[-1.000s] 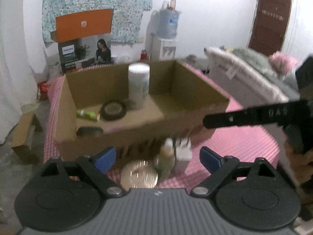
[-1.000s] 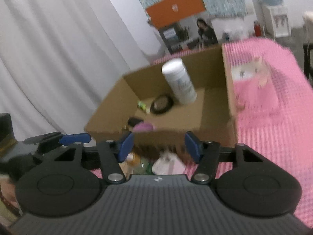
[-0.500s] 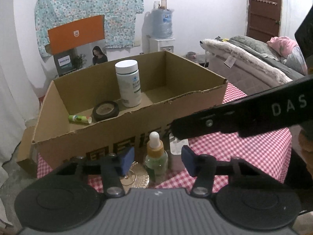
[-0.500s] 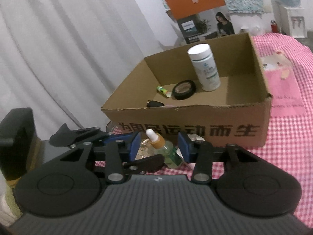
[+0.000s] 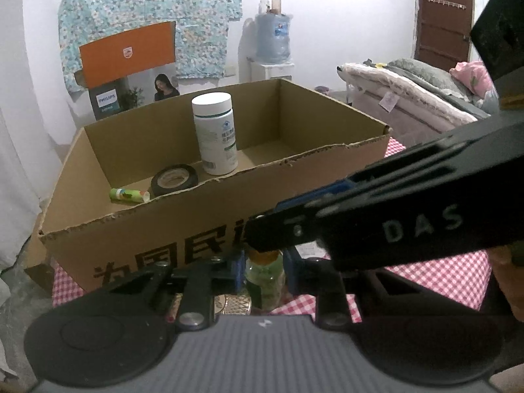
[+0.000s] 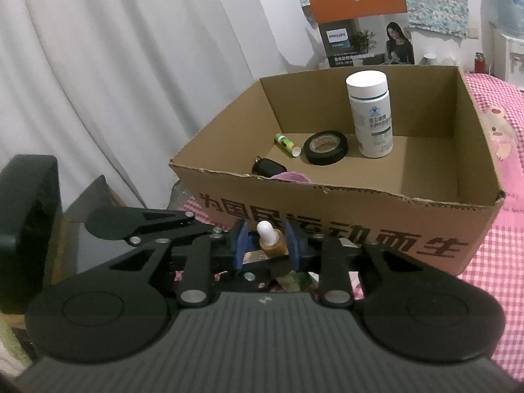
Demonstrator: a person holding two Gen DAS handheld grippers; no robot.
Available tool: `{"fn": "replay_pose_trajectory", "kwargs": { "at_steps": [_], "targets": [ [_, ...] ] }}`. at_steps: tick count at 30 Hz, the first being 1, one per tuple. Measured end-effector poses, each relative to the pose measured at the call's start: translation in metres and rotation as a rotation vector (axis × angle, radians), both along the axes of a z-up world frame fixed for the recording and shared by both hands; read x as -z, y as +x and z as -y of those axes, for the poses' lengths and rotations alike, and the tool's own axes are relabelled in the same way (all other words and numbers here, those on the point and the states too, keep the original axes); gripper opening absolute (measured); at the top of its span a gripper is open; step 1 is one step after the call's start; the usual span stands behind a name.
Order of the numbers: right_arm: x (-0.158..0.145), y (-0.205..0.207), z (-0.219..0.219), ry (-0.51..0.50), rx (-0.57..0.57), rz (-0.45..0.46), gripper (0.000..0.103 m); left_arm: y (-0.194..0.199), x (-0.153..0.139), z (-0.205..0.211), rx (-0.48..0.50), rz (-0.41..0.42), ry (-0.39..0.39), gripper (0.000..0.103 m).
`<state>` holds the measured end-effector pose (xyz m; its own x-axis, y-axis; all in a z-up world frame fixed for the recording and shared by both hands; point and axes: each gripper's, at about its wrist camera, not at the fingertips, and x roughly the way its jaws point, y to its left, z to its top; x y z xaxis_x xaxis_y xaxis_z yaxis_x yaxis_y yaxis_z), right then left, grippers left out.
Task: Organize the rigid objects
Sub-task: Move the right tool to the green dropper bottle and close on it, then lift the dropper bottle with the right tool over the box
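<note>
A green dropper bottle point(image 5: 264, 276) with an amber collar and white bulb point(image 6: 267, 231) stands on the checked cloth in front of the cardboard box point(image 5: 137, 229). My left gripper point(image 5: 263, 270) has its blue pads closed against the bottle's body. My right gripper point(image 6: 267, 244) has its pads closed against the bottle's collar; its arm crosses the left wrist view. Inside the box point(image 6: 360, 203) stand a white pill bottle point(image 6: 371, 118), a black tape roll point(image 6: 325, 147), a green tube point(image 6: 287, 144), a black key fob point(image 6: 268, 167) and a pink item point(image 6: 291, 177).
A round patterned metal lid point(image 5: 232, 304) lies on the cloth beside the bottle. A white packet point(image 5: 308, 250) sits behind it. White curtain point(image 6: 114, 82) hangs to the left. A bed point(image 5: 409, 98), water dispenser point(image 5: 273, 42) and Philips carton point(image 5: 131, 65) stand beyond.
Both grippers moved in and down toward the dropper bottle and narrowed their fingers around it. The right gripper's arm now covers more of the left wrist view.
</note>
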<state>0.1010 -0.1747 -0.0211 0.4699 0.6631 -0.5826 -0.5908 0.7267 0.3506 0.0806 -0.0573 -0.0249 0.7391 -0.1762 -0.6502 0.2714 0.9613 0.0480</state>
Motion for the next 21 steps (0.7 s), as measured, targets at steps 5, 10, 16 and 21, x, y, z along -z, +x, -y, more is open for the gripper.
{"fn": "replay_pose_trajectory", "kwargs": {
  "at_steps": [5, 10, 16, 21],
  "targets": [
    [0.009, 0.003, -0.005, -0.022, -0.007, -0.017, 0.022, 0.0, 0.002, -0.001, 0.004, 0.011, 0.0, 0.029],
    [0.016, 0.006, -0.007, -0.04, -0.004, -0.014, 0.021, -0.001, 0.006, 0.0, 0.004, 0.026, 0.006, 0.031],
    [0.011, 0.007, -0.008, -0.043, -0.008, -0.007, 0.018, -0.005, -0.001, -0.003, -0.007, 0.035, -0.005, 0.021],
    [-0.001, -0.001, -0.007, -0.037, -0.016, 0.012, 0.016, -0.015, -0.01, -0.007, -0.012, 0.056, -0.022, 0.021]
  ]
}}
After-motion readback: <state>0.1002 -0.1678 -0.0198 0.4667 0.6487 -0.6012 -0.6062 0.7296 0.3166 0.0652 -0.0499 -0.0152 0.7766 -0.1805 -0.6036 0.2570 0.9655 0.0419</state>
